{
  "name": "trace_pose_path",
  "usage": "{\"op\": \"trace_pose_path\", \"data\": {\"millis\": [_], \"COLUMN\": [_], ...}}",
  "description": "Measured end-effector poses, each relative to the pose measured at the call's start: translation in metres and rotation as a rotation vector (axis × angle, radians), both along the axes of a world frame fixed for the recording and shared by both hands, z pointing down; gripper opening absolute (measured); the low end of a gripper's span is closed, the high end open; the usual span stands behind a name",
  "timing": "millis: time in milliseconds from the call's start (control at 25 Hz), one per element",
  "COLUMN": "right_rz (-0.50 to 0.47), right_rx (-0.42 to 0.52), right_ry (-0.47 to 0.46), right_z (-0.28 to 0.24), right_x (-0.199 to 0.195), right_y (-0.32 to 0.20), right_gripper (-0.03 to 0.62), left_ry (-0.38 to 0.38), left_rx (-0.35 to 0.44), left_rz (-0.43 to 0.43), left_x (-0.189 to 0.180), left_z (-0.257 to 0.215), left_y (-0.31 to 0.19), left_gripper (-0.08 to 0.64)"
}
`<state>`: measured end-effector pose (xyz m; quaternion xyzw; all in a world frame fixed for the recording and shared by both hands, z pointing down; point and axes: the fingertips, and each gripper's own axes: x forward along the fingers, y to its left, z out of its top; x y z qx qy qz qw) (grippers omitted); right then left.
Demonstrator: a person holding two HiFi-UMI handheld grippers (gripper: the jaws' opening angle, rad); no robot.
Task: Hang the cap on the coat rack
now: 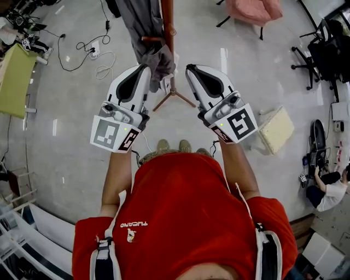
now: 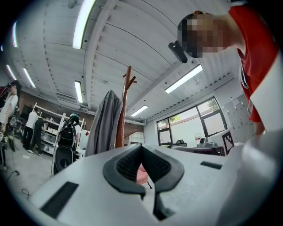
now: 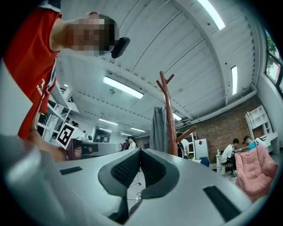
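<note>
A wooden coat rack [image 1: 169, 38] stands on the floor ahead of me, and a grey coat [image 1: 143, 24] hangs on it. No cap shows in any view. My left gripper [image 1: 144, 68] and right gripper [image 1: 190, 68] are raised side by side, both pointing toward the rack's base. Each has its jaws shut with nothing between them. In the left gripper view the shut left gripper [image 2: 141, 146] sits below the rack [image 2: 125, 110] and coat [image 2: 104, 126]. The right gripper view has the shut right gripper [image 3: 139, 151] in front of the rack [image 3: 170, 119] and coat [image 3: 158, 130].
A pink chair [image 1: 254, 10] stands beyond the rack. Cables and a power strip [image 1: 93, 50] lie on the floor at left, near a green table [image 1: 15, 79]. A beige cushion [image 1: 276, 129] and an office chair [image 1: 322, 54] are at right. People work at desks [image 3: 232, 154].
</note>
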<state>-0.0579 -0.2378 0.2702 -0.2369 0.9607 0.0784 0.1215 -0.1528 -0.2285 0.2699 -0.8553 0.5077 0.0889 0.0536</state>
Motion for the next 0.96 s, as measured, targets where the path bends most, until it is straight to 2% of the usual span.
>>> {"op": "trace_pose_path", "data": {"millis": [320,960], "right_rz": [-0.038,-0.054], "right_rx": [-0.005,-0.005], "right_ry": [0.002,0.009], "right_z": [0.004,0.011], "right_x": [-0.009,-0.013], "right_y": [0.004,-0.004], "right_gripper": [0.023,0.023], "left_ry": [-0.007,-0.013], "left_rx": [-0.014,-0.032], "left_rz": [-0.028,-0.050], "left_x": [-0.007,-0.011], "left_z": [0.004,0.014], "left_y": [0.007,0.003], "left_gripper": [0.008,0.008]}}
